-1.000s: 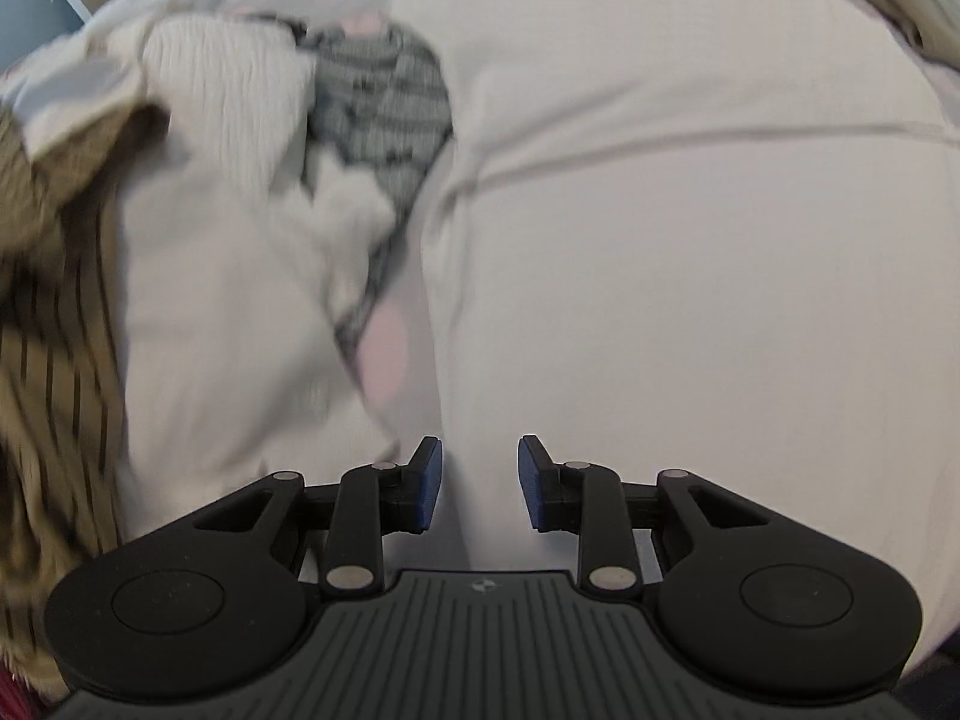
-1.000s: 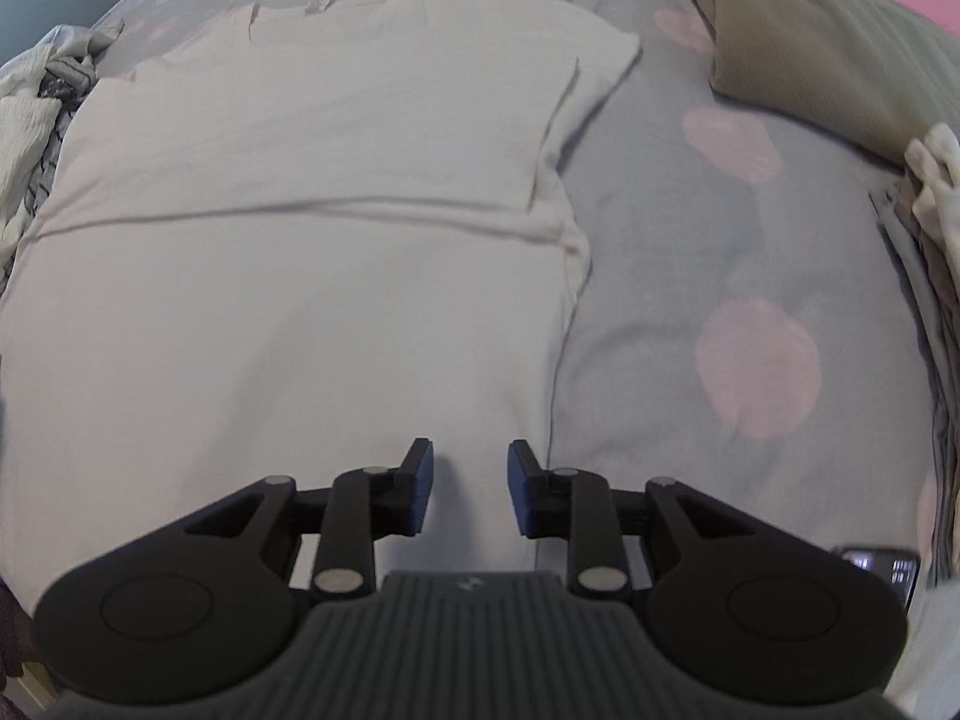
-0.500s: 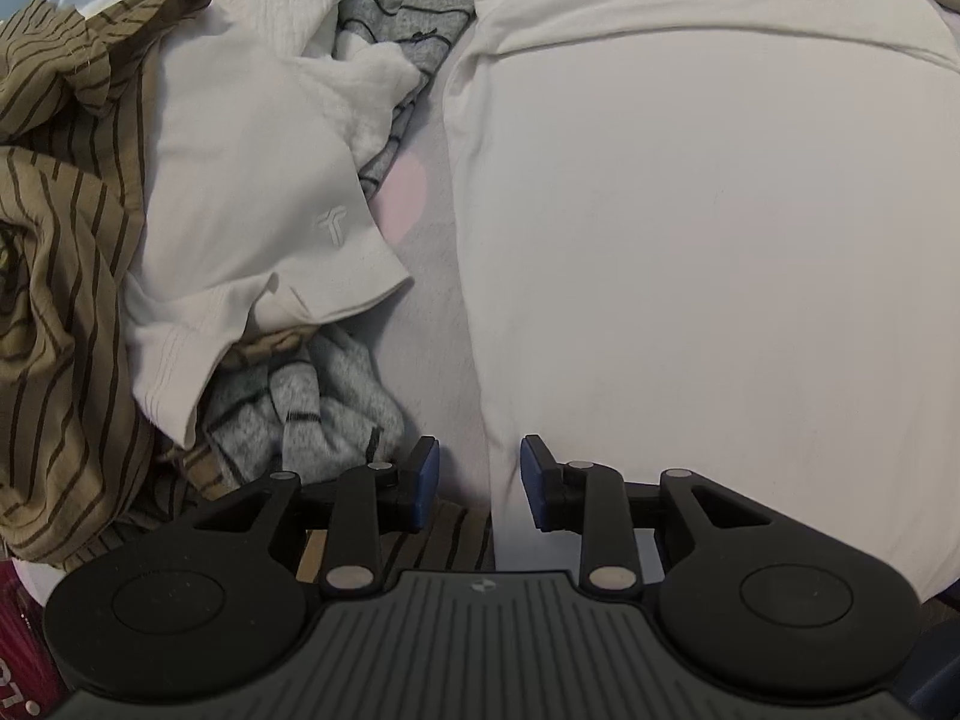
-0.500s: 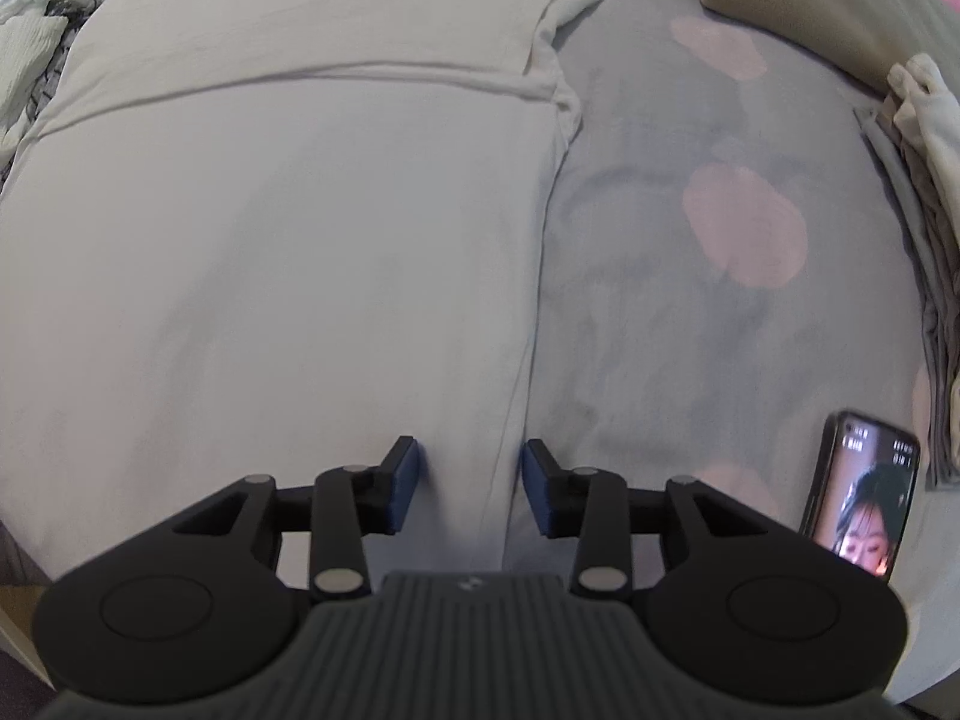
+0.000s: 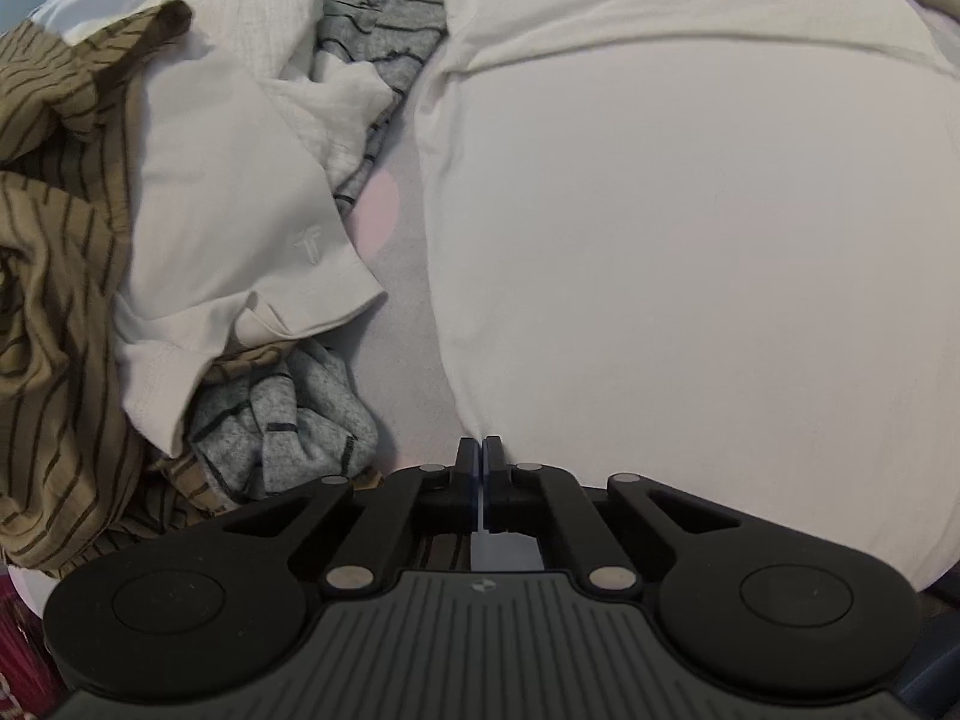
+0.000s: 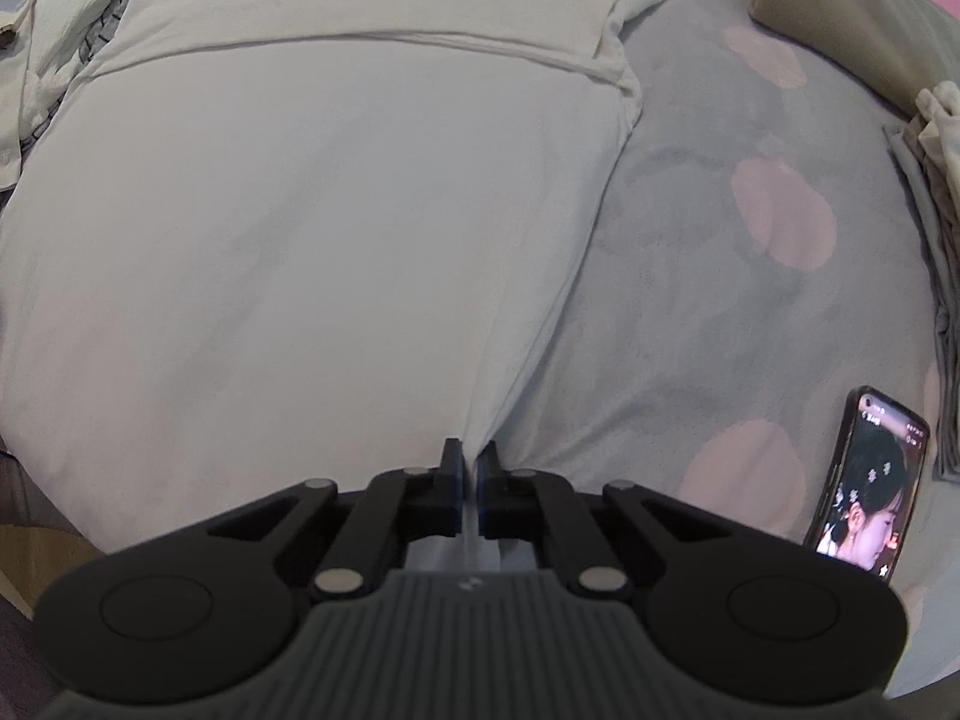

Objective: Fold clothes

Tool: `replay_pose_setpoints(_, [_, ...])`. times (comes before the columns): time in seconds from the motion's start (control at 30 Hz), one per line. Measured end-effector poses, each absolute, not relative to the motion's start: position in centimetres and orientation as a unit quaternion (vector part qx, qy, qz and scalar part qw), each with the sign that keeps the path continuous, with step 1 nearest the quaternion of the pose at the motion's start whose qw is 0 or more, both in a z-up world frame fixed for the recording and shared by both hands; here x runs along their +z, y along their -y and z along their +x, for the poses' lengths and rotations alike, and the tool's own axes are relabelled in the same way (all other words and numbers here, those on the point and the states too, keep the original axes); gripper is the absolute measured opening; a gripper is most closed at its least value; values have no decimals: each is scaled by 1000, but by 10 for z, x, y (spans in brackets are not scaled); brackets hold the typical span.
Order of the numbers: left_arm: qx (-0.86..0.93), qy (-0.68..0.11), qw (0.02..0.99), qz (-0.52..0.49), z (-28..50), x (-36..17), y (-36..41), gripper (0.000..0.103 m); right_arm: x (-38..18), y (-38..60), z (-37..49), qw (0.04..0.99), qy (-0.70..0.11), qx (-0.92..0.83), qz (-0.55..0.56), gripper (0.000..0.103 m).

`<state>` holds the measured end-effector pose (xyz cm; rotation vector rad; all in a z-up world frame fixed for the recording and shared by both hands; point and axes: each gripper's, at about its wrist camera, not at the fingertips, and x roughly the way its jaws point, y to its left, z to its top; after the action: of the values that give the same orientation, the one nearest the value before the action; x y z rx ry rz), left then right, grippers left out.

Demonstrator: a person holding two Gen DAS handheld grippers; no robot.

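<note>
A white T-shirt (image 5: 690, 240) lies spread flat on the bed, its collar at the far end and its hem nearest me. In the left wrist view my left gripper (image 5: 483, 450) has its jaws closing tight, pinching the hem's near left corner. In the right wrist view the same T-shirt (image 6: 300, 240) fills the left half. My right gripper (image 6: 470, 456) is also closing to a pinch on the near right corner, and the cloth puckers up into its fingers. A sleeve lies folded in at the far right.
A heap of unfolded clothes lies left of the shirt: a brown striped garment (image 5: 72, 300), a white shirt (image 5: 228, 210), a grey striped knit (image 5: 282, 420). The grey sheet (image 6: 720, 300) has pink spots. A lit phone (image 6: 867, 486) rests at the near right; olive bedding (image 6: 840, 6) far right.
Both grippers drew back along the shirt to its near hem. Their jaws went from open to shut, each on a corner of the hem, and the right corner is now bunched.
</note>
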<state>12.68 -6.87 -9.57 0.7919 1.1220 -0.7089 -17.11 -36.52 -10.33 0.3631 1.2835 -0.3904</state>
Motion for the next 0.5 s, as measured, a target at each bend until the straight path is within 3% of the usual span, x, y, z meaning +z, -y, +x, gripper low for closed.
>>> replay_pose_setpoints(0.5, [-339, -419, 820, 195, 176, -11, 95, 0, -22, 395, -155, 842, -462, -238, 146, 3])
